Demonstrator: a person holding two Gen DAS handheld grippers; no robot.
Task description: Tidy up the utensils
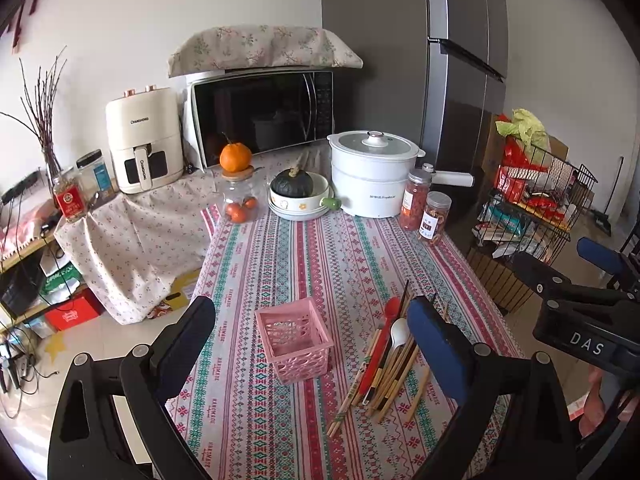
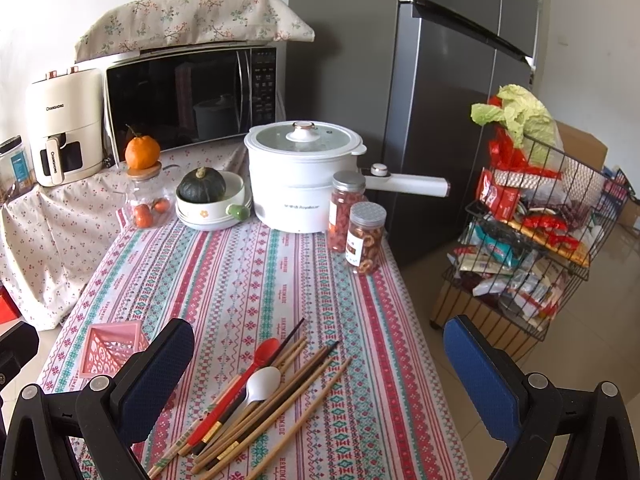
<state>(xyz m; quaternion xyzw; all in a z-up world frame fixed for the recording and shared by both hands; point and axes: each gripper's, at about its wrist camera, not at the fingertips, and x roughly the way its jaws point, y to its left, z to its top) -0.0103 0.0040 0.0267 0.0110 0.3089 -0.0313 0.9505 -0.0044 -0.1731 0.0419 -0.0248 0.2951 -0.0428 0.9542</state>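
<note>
A pink slotted basket [image 1: 295,339] stands empty on the striped tablecloth; its corner shows in the right wrist view [image 2: 110,346]. To its right lies a loose pile of chopsticks [image 2: 280,394] with a red spoon [image 2: 244,376] and a white spoon [image 2: 262,382] on top; the pile also shows in the left wrist view [image 1: 390,364]. My left gripper [image 1: 316,344] is open and empty, hovering above the basket. My right gripper [image 2: 320,368] is open and empty above the pile.
At the table's far end stand a white electric pot [image 2: 304,176], two snack jars [image 2: 356,220], a bowl holding a dark squash [image 2: 210,200] and a glass jar topped with an orange [image 2: 144,184]. A wire rack [image 2: 532,232] and fridge [image 2: 440,100] stand right.
</note>
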